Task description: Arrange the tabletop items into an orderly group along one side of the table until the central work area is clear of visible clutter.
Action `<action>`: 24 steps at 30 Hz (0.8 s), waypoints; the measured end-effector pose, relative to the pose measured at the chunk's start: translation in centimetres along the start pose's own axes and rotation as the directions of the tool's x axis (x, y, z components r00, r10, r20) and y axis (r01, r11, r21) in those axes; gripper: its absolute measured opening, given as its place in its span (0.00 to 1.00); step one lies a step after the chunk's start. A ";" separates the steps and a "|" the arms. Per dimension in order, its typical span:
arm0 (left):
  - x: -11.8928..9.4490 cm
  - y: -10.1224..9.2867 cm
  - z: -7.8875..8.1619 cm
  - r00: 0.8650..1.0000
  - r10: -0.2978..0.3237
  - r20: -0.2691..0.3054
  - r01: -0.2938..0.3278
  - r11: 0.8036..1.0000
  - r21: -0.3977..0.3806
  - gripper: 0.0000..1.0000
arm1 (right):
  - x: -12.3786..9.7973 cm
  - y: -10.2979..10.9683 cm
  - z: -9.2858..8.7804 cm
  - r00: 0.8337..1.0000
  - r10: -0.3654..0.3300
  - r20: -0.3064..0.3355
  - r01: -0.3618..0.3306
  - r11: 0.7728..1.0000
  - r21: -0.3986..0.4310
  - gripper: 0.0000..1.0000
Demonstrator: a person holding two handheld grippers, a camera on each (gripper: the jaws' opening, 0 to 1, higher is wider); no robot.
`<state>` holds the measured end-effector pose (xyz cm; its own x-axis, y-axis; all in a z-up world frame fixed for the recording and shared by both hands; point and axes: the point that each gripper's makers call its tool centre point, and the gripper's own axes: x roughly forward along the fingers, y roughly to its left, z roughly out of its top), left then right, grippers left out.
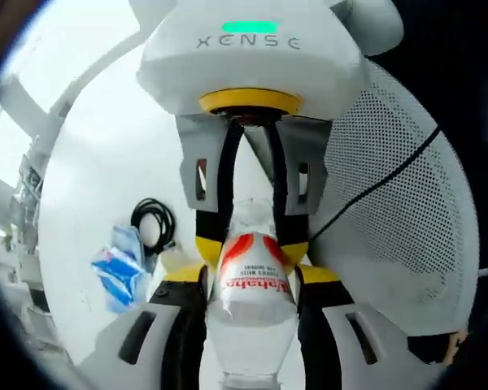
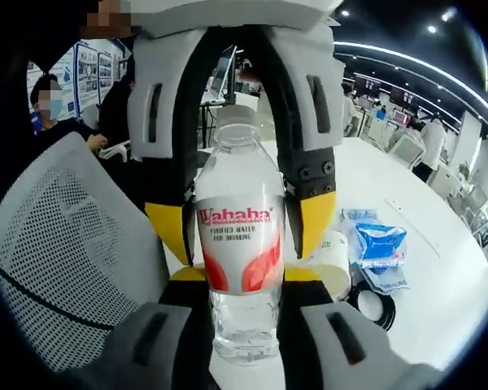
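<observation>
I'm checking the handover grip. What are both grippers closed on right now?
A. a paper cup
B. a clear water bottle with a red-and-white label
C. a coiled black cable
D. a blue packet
B: the water bottle sits between both grippers' jaws, left gripper and right gripper meeting from opposite ends.

Opposed close-ups, shared bottle (image 1: 250, 284)

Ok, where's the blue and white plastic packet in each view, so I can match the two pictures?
Left gripper view: the blue and white plastic packet lies lower left on the white table, beside a black coiled cable.
Right gripper view: the packet lies right of centre on the table.
Shared landmark: the clear plastic Wahaha water bottle, at the centre of both views.
</observation>
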<state>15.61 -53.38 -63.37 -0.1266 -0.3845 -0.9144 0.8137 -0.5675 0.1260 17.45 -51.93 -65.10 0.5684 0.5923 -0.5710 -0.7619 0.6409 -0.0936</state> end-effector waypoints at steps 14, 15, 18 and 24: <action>-5.8 3.1 -0.2 0.939 0.190 0.289 -0.096 0.946 -0.309 0.53 | -0.8 -0.9 1.2 0.997 -0.025 0.068 0.021 0.999 0.050 0.27; -6.1 3.3 -0.4 0.934 0.204 0.293 -0.104 0.941 -0.323 0.53 | -0.9 -1.0 1.4 0.997 -0.025 0.073 0.020 0.998 0.060 0.27; -7.3 4.1 -1.5 0.920 0.261 0.292 -0.138 0.914 -0.382 0.56 | -1.0 -1.3 1.5 0.996 -0.039 0.080 0.034 0.998 0.055 0.28; -7.6 4.0 -1.6 0.882 0.330 0.336 -0.108 0.836 -0.537 0.55 | -1.1 -1.7 2.0 0.993 -0.061 0.099 0.054 0.996 0.070 0.28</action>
<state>20.74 -51.53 -56.55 -0.0338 -0.7709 -0.6361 0.9991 -0.0419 -0.0022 18.73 -52.69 -62.63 0.6419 0.5976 -0.4806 -0.7062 0.7049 -0.0668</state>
